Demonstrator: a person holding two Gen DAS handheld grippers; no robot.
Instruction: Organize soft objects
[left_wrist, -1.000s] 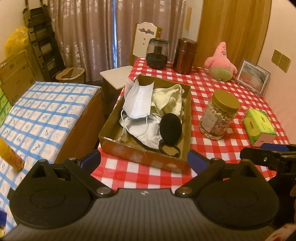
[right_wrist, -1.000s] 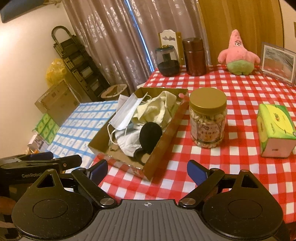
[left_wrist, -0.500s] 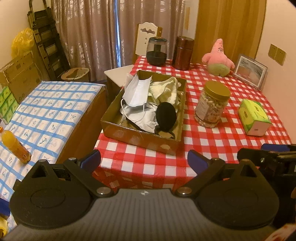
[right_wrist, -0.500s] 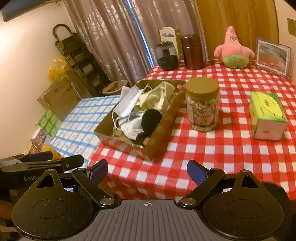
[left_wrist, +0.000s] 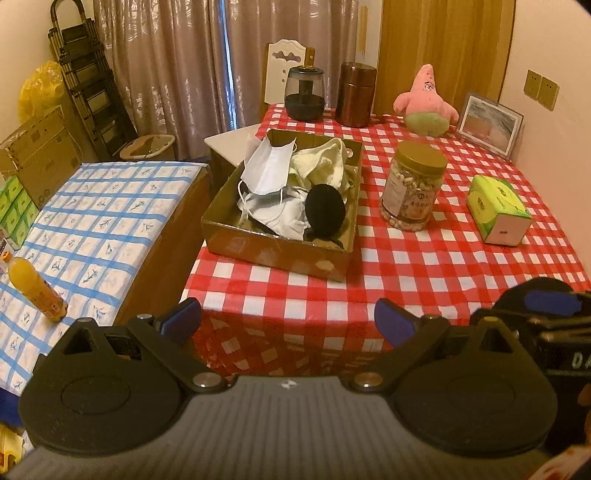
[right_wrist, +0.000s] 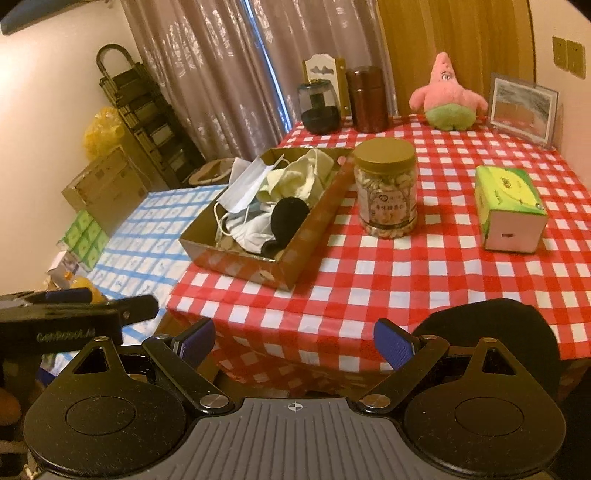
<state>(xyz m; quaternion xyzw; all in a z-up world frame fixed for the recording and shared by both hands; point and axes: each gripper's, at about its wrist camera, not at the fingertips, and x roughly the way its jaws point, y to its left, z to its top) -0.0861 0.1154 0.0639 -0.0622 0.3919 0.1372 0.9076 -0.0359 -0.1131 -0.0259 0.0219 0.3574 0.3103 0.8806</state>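
A table (left_wrist: 424, 266) with a red and white checked cloth stands before brown curtains. The left tool (left_wrist: 288, 321) hangs off the near edge of the table, its blue fingers spread wide and holding nothing. The right tool (right_wrist: 294, 341) is beside it, also off the near edge, with fingers spread and nothing between them.

Farther on, a cardboard box (left_wrist: 273, 253) lies on the left part of the table, its long axis running from the near edge toward the curtains. Inside it, a black soft pad (left_wrist: 325, 213) lies at the near right; white face masks (left_wrist: 267, 171) lean over the left wall, and a pale yellow cloth (left_wrist: 325, 162) fills the far end. Right of the box stands a jar (left_wrist: 412, 186), then a green tissue pack (left_wrist: 498, 208). A pink plush star (left_wrist: 424, 99) sits at the far edge.
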